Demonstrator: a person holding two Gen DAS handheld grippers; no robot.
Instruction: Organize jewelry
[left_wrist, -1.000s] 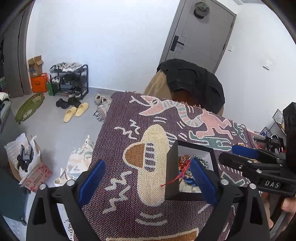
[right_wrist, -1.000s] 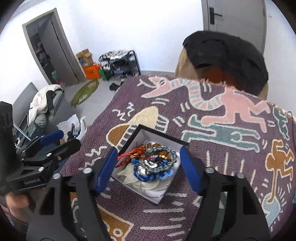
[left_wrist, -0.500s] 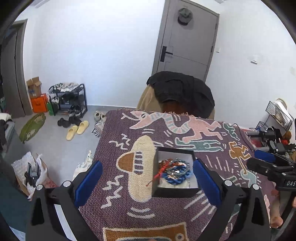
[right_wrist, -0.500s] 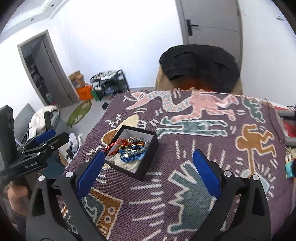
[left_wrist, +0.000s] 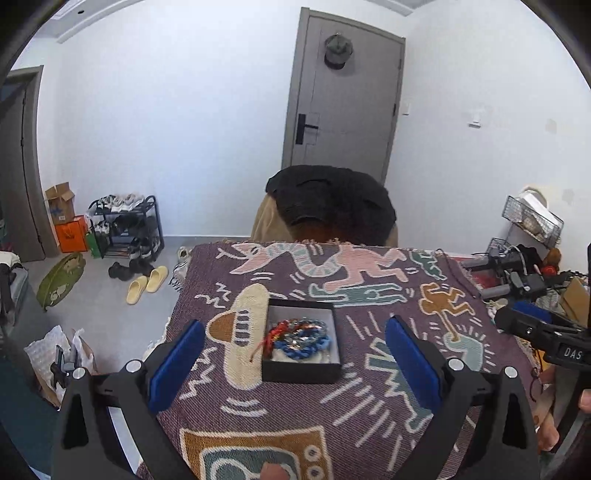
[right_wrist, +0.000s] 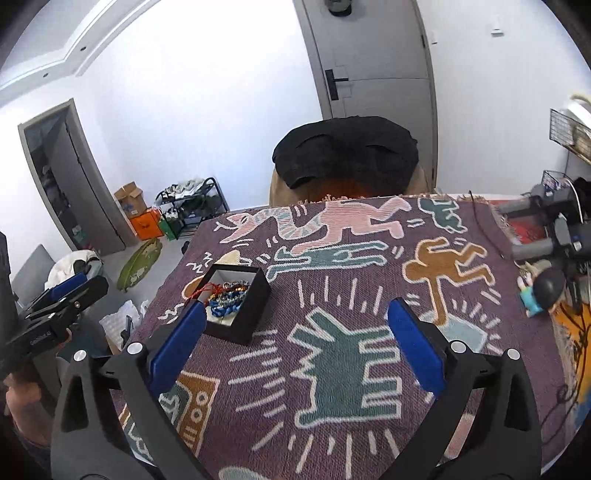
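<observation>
A: Left wrist view?
B: Left gripper (left_wrist: 295, 354) spread wide, empty; the black jewelry box (left_wrist: 301, 341), with its bracelets (left_wrist: 299, 338), sits on the patterned blanket (left_wrist: 369, 387) between its fingers.

A: Right wrist view?
B: Right gripper (right_wrist: 295, 343) released, nothing between its jaws; box (right_wrist: 238, 304) beside its left finger.

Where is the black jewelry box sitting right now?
In the left wrist view the black jewelry box sits mid-frame on the patterned cloth, beside the cream hat-shaped figure; in the right wrist view it lies toward the cloth's left edge.
</observation>
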